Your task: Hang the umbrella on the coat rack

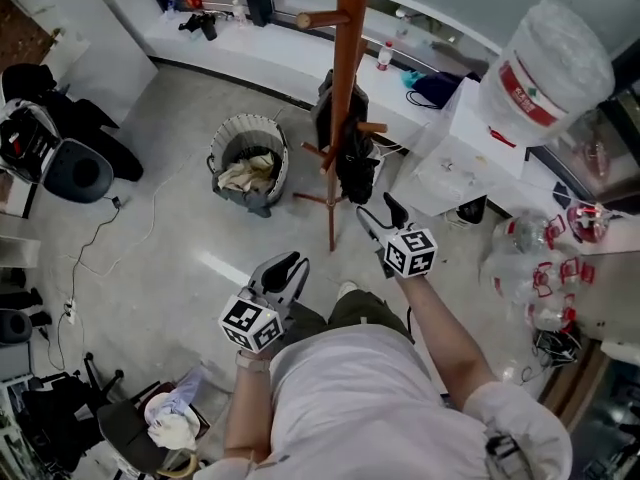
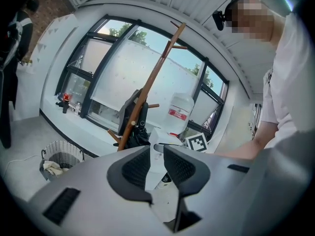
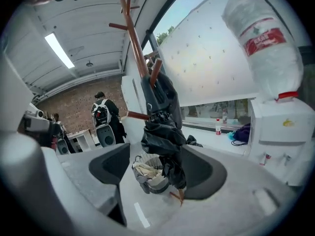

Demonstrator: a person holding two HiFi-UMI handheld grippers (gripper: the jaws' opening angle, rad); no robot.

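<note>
I see the black umbrella (image 1: pixel 356 168) hanging upright on the coat rack (image 1: pixel 345 58), straight ahead of my right hand-held gripper (image 1: pixel 379 214), jaws apart and empty. My left hand-held gripper (image 1: pixel 287 266), narrowly parted, sits farther back.

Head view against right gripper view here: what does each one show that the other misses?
Only the head view shows the left gripper, the person's torso, a black office chair and a floor cable. Only the right gripper view shows a ceiling light, a brick wall and a person with a backpack. Both show the coat rack with the black umbrella hanging on it, the waste basket, the water bottle, and the right gripper, its jaws apart and gripping nothing.
</note>
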